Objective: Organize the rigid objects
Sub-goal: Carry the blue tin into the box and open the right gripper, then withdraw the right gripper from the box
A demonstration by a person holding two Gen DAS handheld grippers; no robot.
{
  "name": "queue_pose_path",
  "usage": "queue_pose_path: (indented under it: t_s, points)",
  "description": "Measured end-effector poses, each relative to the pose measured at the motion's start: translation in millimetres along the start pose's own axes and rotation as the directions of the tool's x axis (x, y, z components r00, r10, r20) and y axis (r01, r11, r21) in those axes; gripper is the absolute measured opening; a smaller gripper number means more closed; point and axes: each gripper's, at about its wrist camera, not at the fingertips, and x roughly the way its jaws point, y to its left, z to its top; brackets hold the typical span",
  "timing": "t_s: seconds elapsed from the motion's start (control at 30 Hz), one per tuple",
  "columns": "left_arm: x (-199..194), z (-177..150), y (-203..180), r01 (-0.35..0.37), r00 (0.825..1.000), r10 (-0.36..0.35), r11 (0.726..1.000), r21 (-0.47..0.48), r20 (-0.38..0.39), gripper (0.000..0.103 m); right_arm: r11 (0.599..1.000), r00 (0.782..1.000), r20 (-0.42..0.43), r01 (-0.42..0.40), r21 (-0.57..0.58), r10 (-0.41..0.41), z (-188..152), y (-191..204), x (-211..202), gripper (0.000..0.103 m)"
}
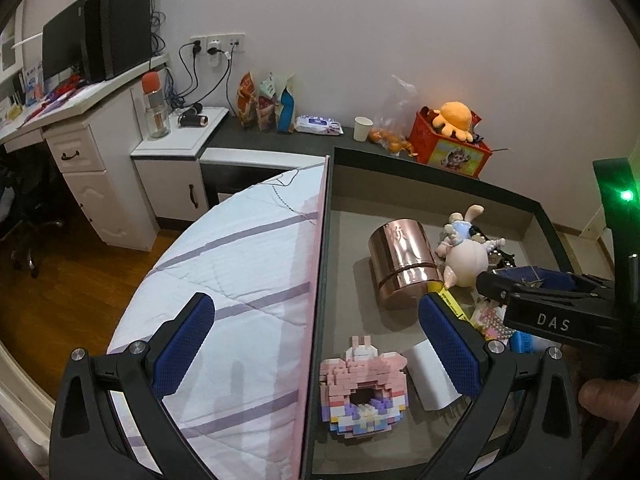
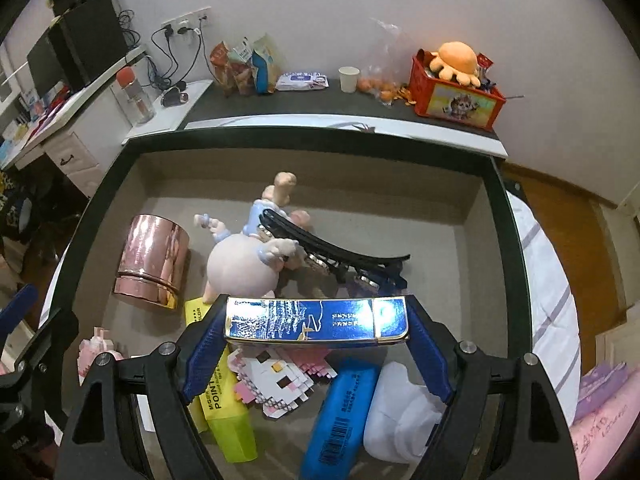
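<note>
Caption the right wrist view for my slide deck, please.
Right gripper grips a shiny blue box above a toy-filled storage bin.

glossy copper-toned metal canister (image 2: pixel 150 260), shiny foil-faced blue box (image 2: pixel 316 320), matt grey tray (image 2: pixel 440 216).

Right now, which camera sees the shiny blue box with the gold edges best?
The right wrist view: the shiny blue rectangular box with gold edges fills the middle, clamped in the right claw. The left wrist view shows only a sliver of it behind that claw.
</note>
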Motion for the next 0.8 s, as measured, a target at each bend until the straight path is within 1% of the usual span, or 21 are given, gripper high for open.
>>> queue_pose_path:
  t_s: [0.1,0.23,0.3,0.37,0.5,0.6,0.67,0.8]
  points:
    - [-0.4,0.3,-1.3,-0.002,1.0,0.002,1.0,0.004,0.0,0.103,1.0,1.0,-0.001,0.01,0.018,-0.01,1.0,-3.2,-0.4,0.086]
    - [-4.9,-0.6,-2.1,-0.008,1.0,0.007,1.0,0.003,0.005,0.103,1.0,1.0,-0.005,-0.004,0.023,0.004,-0.7,-4.0,-1.1,0.091]
    - [-7.1,-1.2,-3.5,-0.008,1.0,0.008,1.0,0.007,0.006,0.103,1.0,1.0,0.001,-0.012,0.027,0.012,-1.8,-4.8,-2.7,0.091]
    - [-10.0,-2.9,-5.5,-0.012,1.0,0.012,1.0,0.013,0.008,0.103,0.999,1.0,0.016,-0.013,0.031,0.012,-3.5,-5.8,-5.6,0.097]
    - [-16.2,-5.7,-8.4,-0.014,1.0,0.013,1.0,0.013,0.011,0.103,0.999,0.997,0.062,-0.039,0.031,0.037,-11.7,-4.4,-19.8,0.098]
    - [-29.6,-9.5,-13.1,-0.013,1.0,0.013,1.0,0.016,0.025,0.103,0.998,0.993,0.103,-0.057,0.031,0.053,-17.9,-3.3,-34.9,0.098]
    - [-43.3,-11.5,-16.6,-0.018,0.999,0.017,1.0,0.021,0.045,0.103,0.996,0.987,0.139,-0.085,0.04,0.079,-23.4,-4.3,-49.5,0.098]
    - [-72.2,-17.7,-21.2,-0.025,0.996,0.023,0.999,0.023,0.083,0.103,0.993,0.975,0.199,-0.11,0.042,0.1,-34.9,-4.9,-77.2,0.098]
